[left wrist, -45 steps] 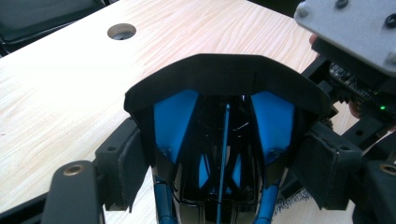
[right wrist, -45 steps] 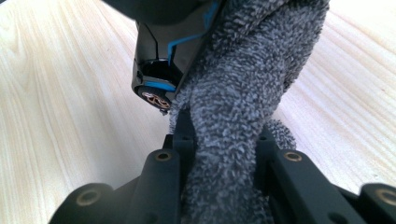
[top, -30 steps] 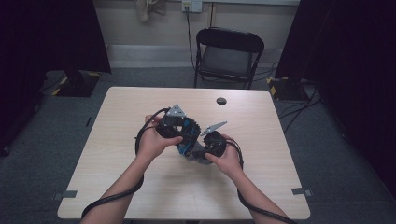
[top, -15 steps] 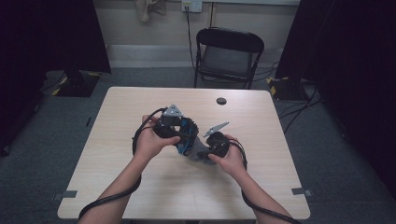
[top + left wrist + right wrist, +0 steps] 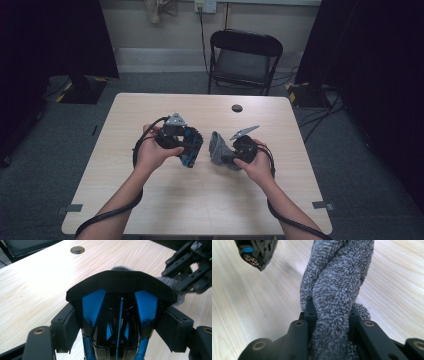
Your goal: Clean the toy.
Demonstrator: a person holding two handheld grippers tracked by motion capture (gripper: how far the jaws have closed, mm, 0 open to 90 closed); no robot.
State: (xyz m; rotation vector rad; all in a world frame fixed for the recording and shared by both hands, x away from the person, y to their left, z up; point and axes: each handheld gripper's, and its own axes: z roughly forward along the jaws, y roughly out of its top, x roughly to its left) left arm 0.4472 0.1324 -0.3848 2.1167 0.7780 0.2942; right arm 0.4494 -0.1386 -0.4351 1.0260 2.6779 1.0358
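Note:
My left gripper is shut on a glossy black-and-blue plastic object just above the table's middle. In the left gripper view the padded fingers press on both sides of that object. To its right, my right gripper is shut on a bunched grey fluffy cloth. The cloth rises twisted from between the right jaws, which stand nearly together. A small gap of bare table separates cloth and object. The object's end shows at the top left of the right gripper view.
The light wooden table has a round dark hole near its far edge. A black folding chair stands behind the table. Cables trail from both grippers along the forearms toward the near edge.
My right hand has drawn to the right with the cloth, away from the object, where the two were together before. The left hand has stayed put.

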